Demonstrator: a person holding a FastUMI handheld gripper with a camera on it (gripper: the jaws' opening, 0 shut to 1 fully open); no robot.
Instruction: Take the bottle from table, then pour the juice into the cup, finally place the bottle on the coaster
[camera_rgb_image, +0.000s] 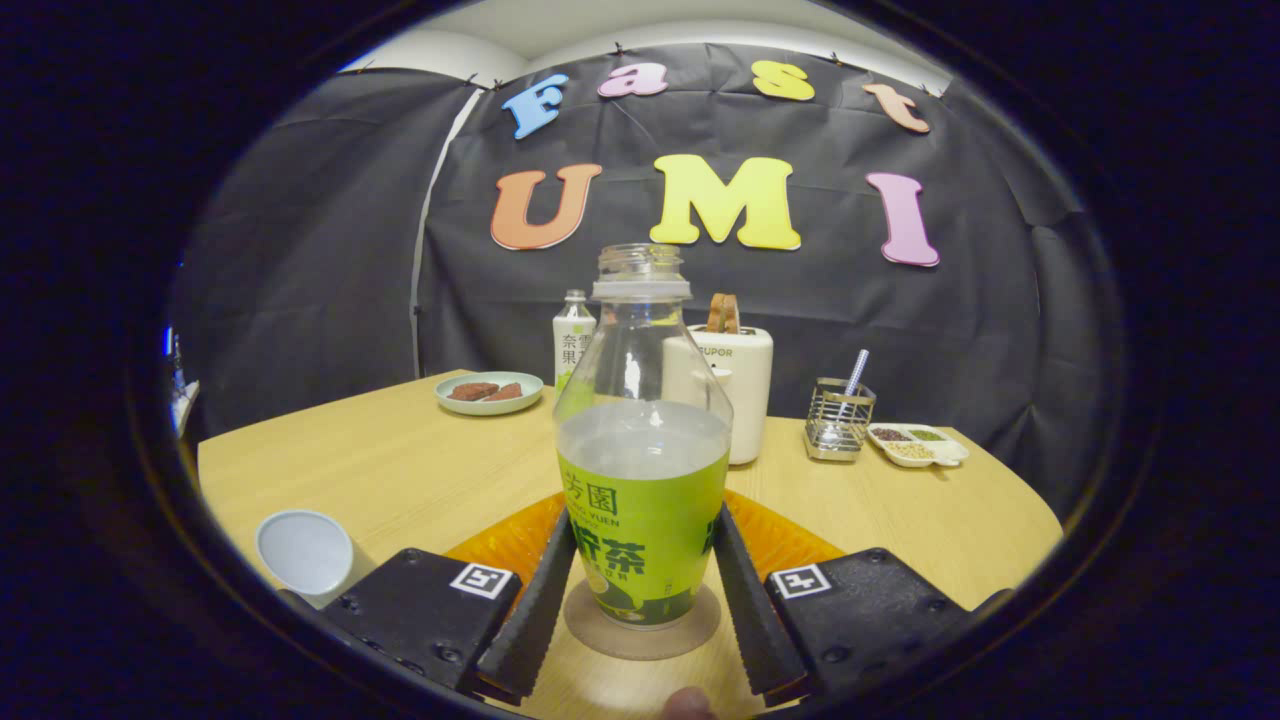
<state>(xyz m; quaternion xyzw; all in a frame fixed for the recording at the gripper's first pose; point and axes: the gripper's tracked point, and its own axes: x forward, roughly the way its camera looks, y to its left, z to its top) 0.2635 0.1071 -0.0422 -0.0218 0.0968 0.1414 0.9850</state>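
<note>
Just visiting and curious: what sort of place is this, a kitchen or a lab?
Likely a staged recording booth: a black cloth wall behind a wooden table set with a plate of snacks and a utensil holder.

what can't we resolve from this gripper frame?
- Grip: the gripper fingers flank the bottle; whether the pads press it or have let go can't be told.
- Cup: its contents can't be made out, and the gripper body cuts off its lower part.
- Coaster: the bottle hides its middle.
- White appliance: partly behind the bottle.
- Tray contents: too small to identify.
</note>
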